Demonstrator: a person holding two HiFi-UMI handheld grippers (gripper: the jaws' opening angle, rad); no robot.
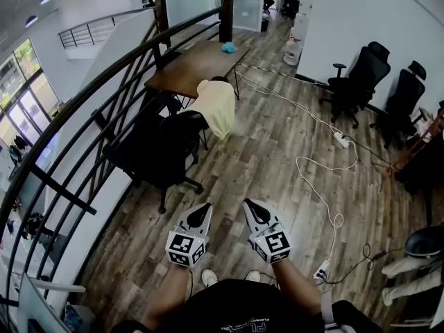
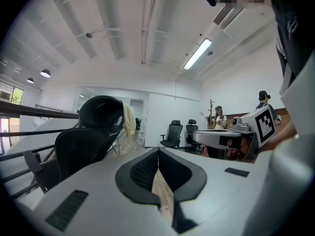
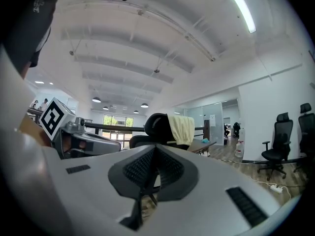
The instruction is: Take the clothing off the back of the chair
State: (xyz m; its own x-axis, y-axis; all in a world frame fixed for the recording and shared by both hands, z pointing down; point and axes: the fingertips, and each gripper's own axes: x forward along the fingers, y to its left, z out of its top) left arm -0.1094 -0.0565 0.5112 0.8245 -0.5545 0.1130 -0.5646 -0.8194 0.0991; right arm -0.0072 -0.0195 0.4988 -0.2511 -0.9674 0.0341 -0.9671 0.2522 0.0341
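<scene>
A pale yellow piece of clothing hangs over the back of a black office chair some way ahead of me, beside a wooden table. My left gripper and right gripper are held side by side low in the head view, well short of the chair, both shut with nothing in them. In the left gripper view the clothing shows behind the chair's headrest, beyond the left gripper. From the right gripper the clothing hangs straight ahead on the chair.
A black metal railing runs along the left. White cables and a power strip lie on the wood floor at the right. Black office chairs stand by the right wall. A blue object sits on the table's far end.
</scene>
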